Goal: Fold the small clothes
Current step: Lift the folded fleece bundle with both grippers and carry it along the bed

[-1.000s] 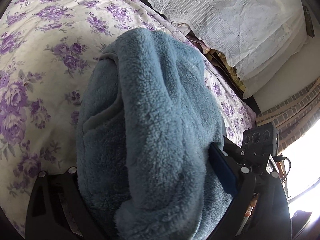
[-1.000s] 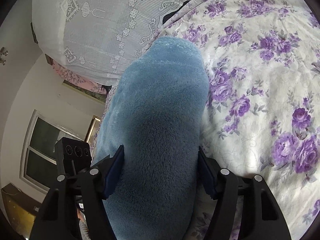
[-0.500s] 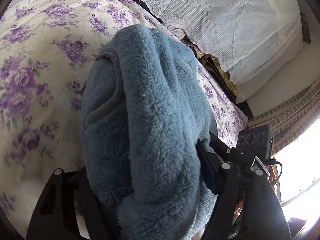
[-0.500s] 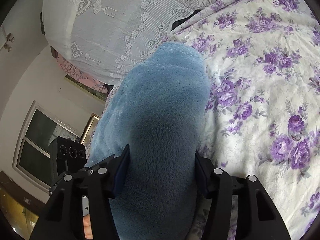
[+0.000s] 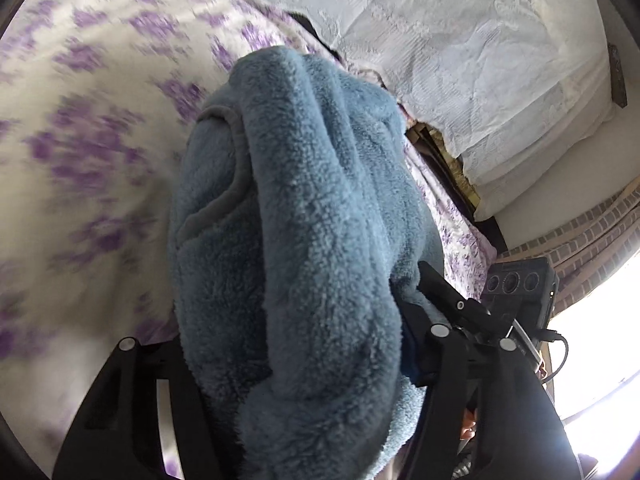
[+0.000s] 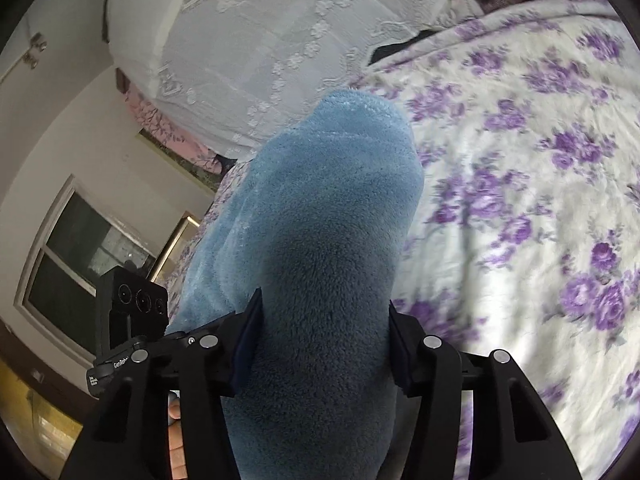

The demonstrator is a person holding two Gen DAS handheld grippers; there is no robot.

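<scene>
A thick blue fleece garment [image 5: 300,200] lies bunched into a long roll, lifted over the floral bedspread [image 5: 80,140]. My left gripper [image 5: 296,340] has the roll between its jaws, which are closing. The fleece drapes over and hides the left finger, and the right pad presses into it. In the right wrist view the same fleece [image 6: 332,208] fills the gap of my right gripper [image 6: 324,340]. Its jaws are closing too, with both blue pads [image 6: 246,340] squeezing the fabric's sides. The roll's far end points toward the bed's head.
The purple-flowered bedspread [image 6: 540,200] spreads around the roll. White lace-covered bedding [image 5: 460,60] stands at the head of the bed. The other gripper's camera block [image 5: 516,284] sits close by. A window [image 6: 68,272] and a bright opening [image 5: 600,340] lie off the bed's edge.
Both pairs of jaws have narrowed onto the fleece. The roll has risen a little off the bedspread, and both views have shifted, with the bed blurred in the left view.
</scene>
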